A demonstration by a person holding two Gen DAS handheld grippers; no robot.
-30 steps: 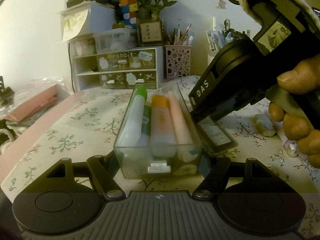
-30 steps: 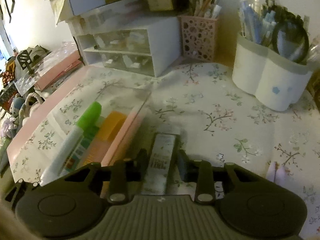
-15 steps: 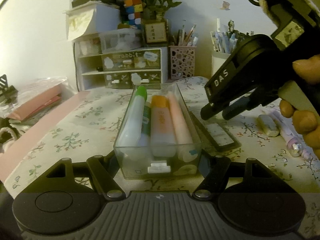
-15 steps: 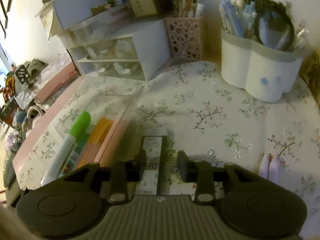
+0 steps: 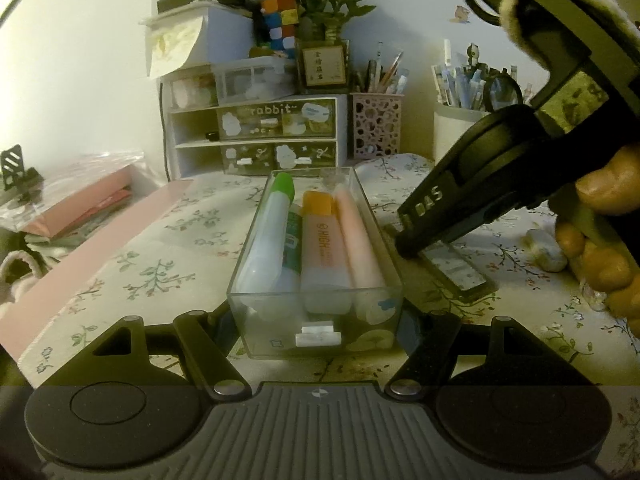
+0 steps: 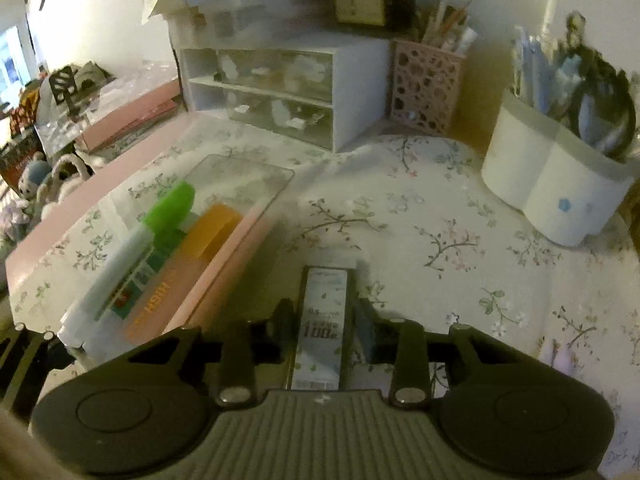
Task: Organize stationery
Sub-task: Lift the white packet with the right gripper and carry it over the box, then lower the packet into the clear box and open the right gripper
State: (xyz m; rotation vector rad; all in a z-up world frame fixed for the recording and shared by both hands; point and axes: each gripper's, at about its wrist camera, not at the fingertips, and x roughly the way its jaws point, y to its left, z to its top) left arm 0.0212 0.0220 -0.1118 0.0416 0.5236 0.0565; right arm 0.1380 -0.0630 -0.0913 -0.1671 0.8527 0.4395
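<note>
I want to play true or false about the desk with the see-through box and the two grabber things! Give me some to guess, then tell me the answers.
1. The clear box has a marker with a green cap in it. True.
2. The left gripper has a finger on each side of the clear box. True.
3. The flat lead case is already inside the clear box. False: it is outside the box, on the flowery tablecloth, between the fingers of the right gripper.
4. The pink holey pen cup is empty. False: pens and pencils stick out of it.
5. A colourful puzzle cube sits up high behind the box. True.
</note>
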